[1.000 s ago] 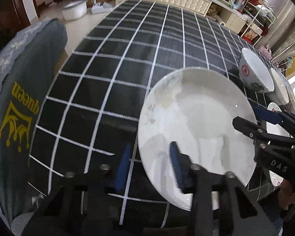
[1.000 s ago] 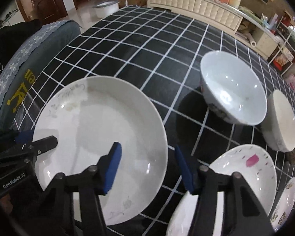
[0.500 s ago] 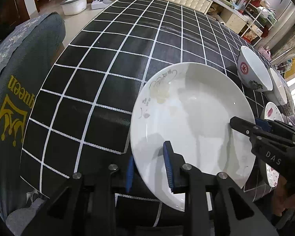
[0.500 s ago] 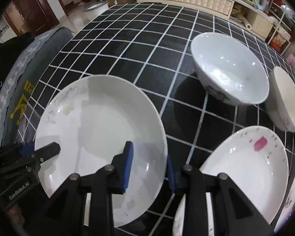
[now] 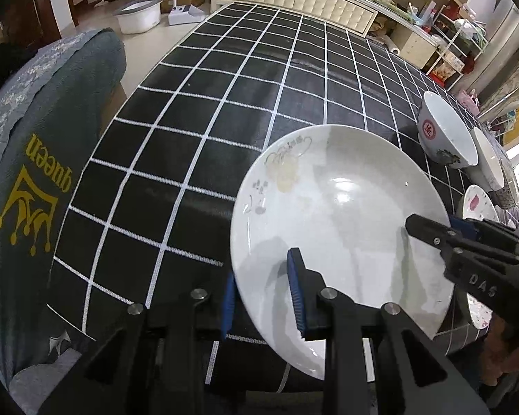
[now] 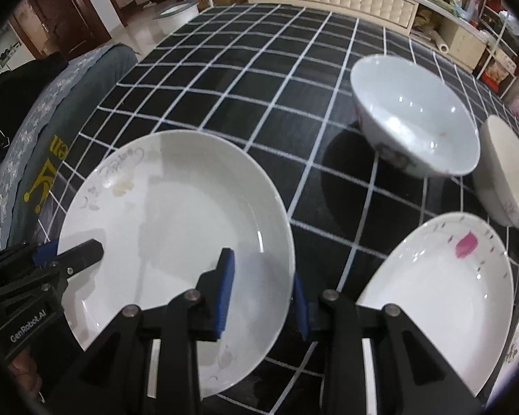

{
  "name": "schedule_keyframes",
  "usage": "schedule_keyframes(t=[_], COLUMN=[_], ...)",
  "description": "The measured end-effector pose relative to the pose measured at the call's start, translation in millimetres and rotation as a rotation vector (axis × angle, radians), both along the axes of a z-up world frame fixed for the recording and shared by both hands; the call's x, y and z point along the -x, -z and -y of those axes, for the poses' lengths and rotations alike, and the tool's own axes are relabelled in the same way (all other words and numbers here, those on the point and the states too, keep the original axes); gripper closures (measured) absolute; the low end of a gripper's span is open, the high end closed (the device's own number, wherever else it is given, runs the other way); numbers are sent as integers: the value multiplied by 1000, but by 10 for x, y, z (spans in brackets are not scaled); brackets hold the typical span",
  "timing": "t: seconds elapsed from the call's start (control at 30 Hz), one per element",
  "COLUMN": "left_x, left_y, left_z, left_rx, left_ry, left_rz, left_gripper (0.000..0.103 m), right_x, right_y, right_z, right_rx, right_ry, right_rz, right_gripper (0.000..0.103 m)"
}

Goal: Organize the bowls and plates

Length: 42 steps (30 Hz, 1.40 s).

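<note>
Gripping with both sides now: a second ago both sets of jaws stood wide apart over the white plate (image 5: 335, 214), and they have since closed in on its rim from opposite edges.

Black grid tablecloth (image 5: 225, 110) fills most of both views, table running to the upper right. The white plate sits lower centre of the left view and lower left of the right view (image 6: 176, 242), tilted as I read it, so probably starting to lift, though I cannot tell if its far edge has left the cloth.

My left gripper (image 5: 263, 297) has one blue pad under the near rim and one on top, so it is pinched on the plate. My right gripper (image 6: 259, 297) straddles the opposite rim the same way, clamped.

That means the two-handed pickup looks secured; I judge the next step is carrying it to stack, likely on the pink-flower plate (image 6: 443, 283) at lower right.

Containers: large bowl (image 6: 415, 117) upper right of the right view, nothing in it. Smaller bowl (image 6: 508, 173) touching or just beside it at the right edge, also nothing inside. Both plates carry no food, just faint smears and printed pattern.
</note>
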<state>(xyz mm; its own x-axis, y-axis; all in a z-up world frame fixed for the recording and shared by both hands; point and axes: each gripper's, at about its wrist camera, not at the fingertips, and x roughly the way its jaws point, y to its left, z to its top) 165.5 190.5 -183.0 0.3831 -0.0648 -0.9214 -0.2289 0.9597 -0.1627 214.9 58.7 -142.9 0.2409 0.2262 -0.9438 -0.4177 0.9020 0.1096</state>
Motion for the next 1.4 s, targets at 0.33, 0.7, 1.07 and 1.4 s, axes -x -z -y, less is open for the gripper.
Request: schedule_keyframes(t=[0.33, 0.7, 1.07, 1.4], left_x=[50, 229, 104, -144], left_y=[42, -486, -556, -371], left_z=[17, 198, 1167, 1830], left_rx=[15, 19, 16, 94], left_ry=[-27, -30, 166, 279], left_rz=[-14, 97, 100, 50], left_gripper=[78, 78, 78, 78], right_x=[53, 192, 380, 380], right_y=[-143, -538, -579, -456], right_z=[129, 668, 1527, 2151], right_rx=[-50, -117, -96, -101], right_ry=[1, 69, 191, 287], right_rz=[26, 90, 128, 110], right_gripper=[67, 67, 67, 67])
